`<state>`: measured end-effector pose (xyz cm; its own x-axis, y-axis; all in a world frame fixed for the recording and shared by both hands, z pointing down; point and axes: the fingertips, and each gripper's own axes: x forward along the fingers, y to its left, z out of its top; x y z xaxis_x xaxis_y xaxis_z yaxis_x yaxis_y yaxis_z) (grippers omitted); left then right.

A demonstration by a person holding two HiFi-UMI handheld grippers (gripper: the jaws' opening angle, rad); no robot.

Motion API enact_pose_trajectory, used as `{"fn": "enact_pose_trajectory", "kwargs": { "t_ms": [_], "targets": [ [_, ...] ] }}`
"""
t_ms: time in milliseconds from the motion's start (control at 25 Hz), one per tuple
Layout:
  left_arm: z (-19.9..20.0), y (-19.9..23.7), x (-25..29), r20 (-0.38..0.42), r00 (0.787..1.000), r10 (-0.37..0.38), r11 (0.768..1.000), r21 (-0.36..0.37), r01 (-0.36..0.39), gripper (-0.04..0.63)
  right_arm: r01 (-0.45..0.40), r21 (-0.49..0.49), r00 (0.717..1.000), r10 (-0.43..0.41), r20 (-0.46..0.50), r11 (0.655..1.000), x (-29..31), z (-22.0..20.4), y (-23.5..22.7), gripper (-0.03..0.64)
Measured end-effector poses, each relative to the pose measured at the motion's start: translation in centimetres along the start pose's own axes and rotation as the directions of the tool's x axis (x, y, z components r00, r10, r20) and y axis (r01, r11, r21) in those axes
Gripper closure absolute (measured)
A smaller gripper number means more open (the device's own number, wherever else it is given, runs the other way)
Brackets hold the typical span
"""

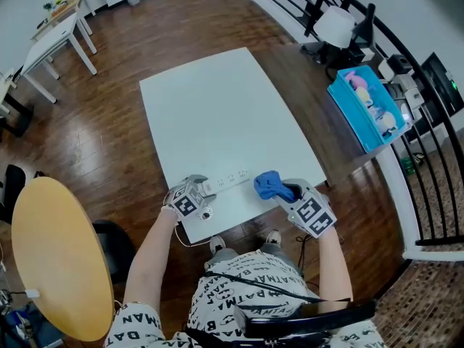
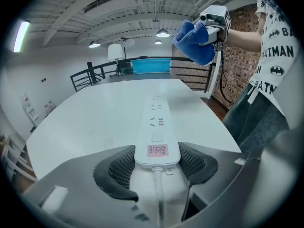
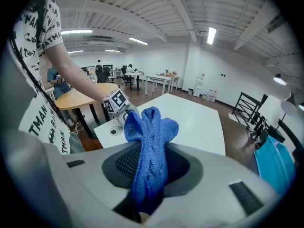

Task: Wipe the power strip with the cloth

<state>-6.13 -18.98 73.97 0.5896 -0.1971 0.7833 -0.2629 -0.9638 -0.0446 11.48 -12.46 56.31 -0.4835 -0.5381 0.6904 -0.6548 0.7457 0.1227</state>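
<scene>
One white rectangular table. One white elongated plastic power strip, showing three socket groups and one pink paper label. One blue terry cloth. Two grey handheld grippers: the left gripper and the right gripper. One round yellow wooden table. One blue plastic bin; its pastel contents cannot be counted. One person.
</scene>
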Motion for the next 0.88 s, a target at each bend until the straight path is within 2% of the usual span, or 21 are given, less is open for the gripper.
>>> {"fn": "enact_pose_trajectory", "kwargs": {
  "t_ms": [240,320,480,600,680,760,840,880],
  "targets": [
    [-0.2,0.3,0.2,0.008,1.000,0.005,0.999,-0.046,-0.004,0.232,-0.001,0.001,1.000,0.001,-0.004,1.000,0.1,-0.3,-0.1,0.495],
    [0.1,0.0,0.0,0.029,1.000,-0.003,0.998,-0.068,0.005,0.229,0.000,0.000,1.000,0.000,-0.003,1.000,0.1,-0.2,-0.1,0.495],
    [1.2,0.1,-0.7,0.107,0.994,0.017,0.986,-0.166,0.001,0.222,-0.001,-0.001,1.000,0.001,-0.002,1.000,0.0,-0.3,-0.4,0.495],
    [2.7,0.5,-2.4,0.198,0.977,0.078,0.972,-0.234,-0.030,0.222,-0.001,0.010,1.000,0.001,0.008,1.000,0.1,-0.4,-0.4,0.495],
    [3.9,1.3,-4.5,0.276,0.948,0.158,0.949,-0.306,-0.069,0.222,0.004,0.029,1.000,-0.005,0.018,1.000,0.4,-0.8,-0.7,0.495],
    [4.7,2.3,-7.1,0.333,0.902,0.275,0.911,-0.391,-0.134,0.228,0.017,0.073,0.999,-0.020,0.032,0.997,0.7,-1.0,-1.2,0.495],
    [4.5,3.2,-10.0,0.338,0.846,0.413,0.854,-0.468,-0.230,0.277,0.031,0.134,0.998,-0.039,0.057,0.991,1.1,-0.7,-1.4,0.495],
    [4.0,3.7,-11.4,0.317,0.818,0.480,0.817,-0.501,-0.285,0.318,0.035,0.161,0.996,-0.047,0.072,0.986,1.3,-0.5,-1.3,0.495]
  ]
}}
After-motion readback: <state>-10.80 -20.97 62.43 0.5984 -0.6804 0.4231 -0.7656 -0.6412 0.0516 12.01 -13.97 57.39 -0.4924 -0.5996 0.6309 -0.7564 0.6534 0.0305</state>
